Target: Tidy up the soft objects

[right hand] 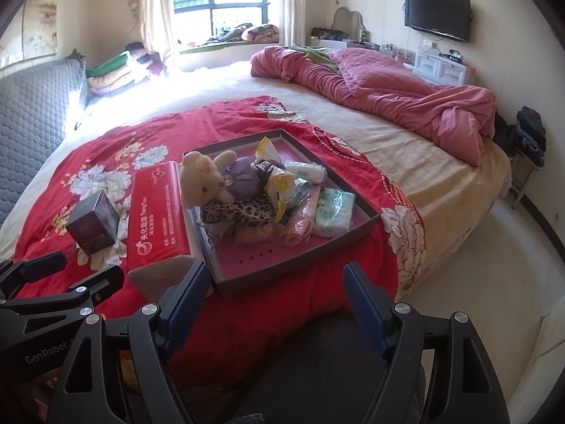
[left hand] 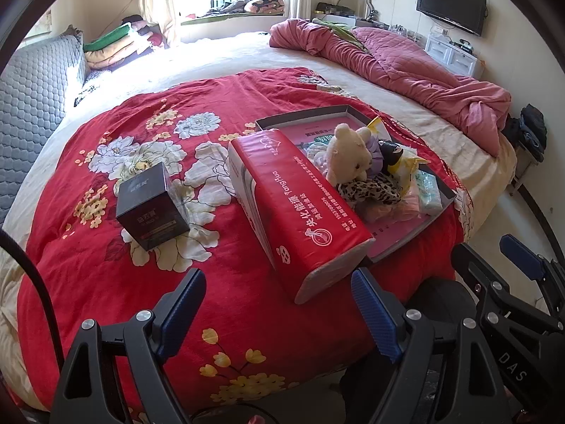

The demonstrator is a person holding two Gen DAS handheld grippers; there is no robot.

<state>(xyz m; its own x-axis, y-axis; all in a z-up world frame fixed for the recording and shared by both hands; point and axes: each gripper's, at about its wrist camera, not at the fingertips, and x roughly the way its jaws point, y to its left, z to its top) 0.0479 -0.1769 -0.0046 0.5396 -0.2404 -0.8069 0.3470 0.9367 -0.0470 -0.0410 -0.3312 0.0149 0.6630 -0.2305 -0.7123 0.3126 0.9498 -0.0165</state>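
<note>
Partly, the tissue pack (left hand: 303, 208) hides the tray (left hand: 406, 236); bear (left hand: 349, 155) visible.

You are getting strong daylight from the window (right hand: 219, 3) at the back, and it is blowing out the sheet (right hand: 169, 88) below it to plain white. The red quilt (left hand: 176, 183) is showing evenly lit, with soft shadows beside the boxes. Both fisheye views are bending the room's edges into a dark ring, and the far wall is looking slightly soft.
</note>
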